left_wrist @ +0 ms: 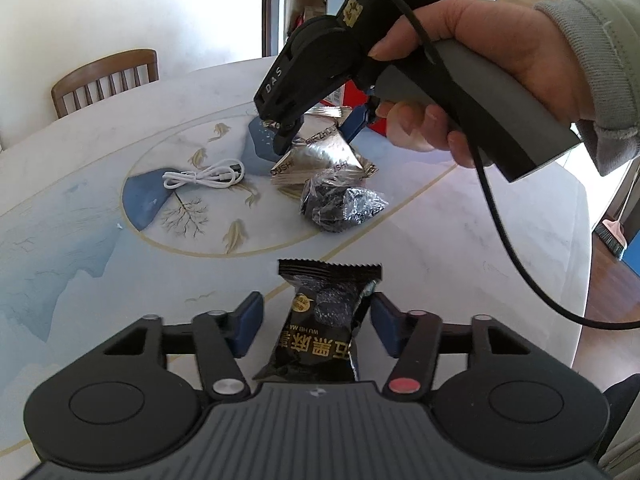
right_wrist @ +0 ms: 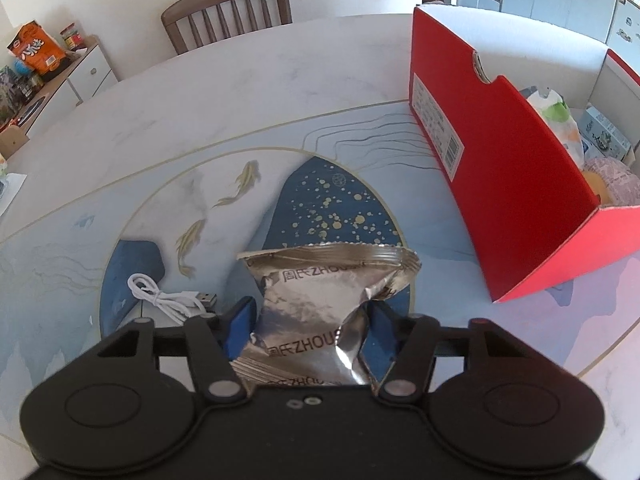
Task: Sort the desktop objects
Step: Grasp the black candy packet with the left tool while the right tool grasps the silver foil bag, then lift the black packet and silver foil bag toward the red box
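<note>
Black snack packet (left_wrist: pixel 320 320) is lying between the blue pads (left_wrist: pixel 250 326) of the left claw (left_wrist: pixel 316 330); the right-hand pad is creasing its edge, while the left-hand one seems to be just short of it, though the angle is poor. Over on the patterned tabletop (left_wrist: pixel 460 248), the right claw (right_wrist: pixel 310 330) is pinching a silver foil pouch (right_wrist: pixel 320 300) at its crumpled middle. Both packs are looking light, soft and slippery, so taking them across the body, not the sealed ends, is wiser. Beyond are waiting a white cable (right_wrist: pixel 168 300) and the red box (right_wrist: pixel 520 184).
</note>
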`<action>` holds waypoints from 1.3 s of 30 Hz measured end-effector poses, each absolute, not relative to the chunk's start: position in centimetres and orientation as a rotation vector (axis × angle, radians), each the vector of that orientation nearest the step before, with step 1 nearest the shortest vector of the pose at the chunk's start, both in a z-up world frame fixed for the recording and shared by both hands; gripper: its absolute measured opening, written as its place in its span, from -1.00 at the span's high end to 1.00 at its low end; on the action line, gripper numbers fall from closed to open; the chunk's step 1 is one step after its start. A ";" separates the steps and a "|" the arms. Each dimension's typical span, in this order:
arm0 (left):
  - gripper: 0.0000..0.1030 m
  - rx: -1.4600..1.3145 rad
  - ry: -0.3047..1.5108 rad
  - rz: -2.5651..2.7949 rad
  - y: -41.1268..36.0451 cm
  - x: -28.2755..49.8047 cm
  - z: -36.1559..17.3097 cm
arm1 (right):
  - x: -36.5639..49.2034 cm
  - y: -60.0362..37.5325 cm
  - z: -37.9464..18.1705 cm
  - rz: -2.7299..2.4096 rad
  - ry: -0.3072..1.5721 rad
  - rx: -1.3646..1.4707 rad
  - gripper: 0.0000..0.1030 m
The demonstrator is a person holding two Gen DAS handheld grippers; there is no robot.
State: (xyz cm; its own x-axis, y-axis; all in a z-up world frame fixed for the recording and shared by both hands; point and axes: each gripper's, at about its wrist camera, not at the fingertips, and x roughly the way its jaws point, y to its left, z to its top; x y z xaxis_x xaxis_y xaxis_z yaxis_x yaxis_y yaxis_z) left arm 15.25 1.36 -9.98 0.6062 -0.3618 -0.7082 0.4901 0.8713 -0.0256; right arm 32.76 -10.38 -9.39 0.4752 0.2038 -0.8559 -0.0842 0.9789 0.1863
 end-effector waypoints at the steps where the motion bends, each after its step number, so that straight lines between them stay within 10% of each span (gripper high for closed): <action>1: 0.05 0.174 0.779 -0.491 1.4 15.3 -10.0 | 32.7 -10.4 -9.4 0.178 1.061 0.118 -0.13; 10: 0.33 0.147 0.808 -0.461 1.6 16.0 -10.1 | 32.2 -10.6 -9.0 0.203 1.058 0.080 0.06; 39: 0.36 0.064 0.741 -0.359 1.6 18.8 -4.2 | 29.7 -13.9 -3.2 0.356 0.978 0.141 0.17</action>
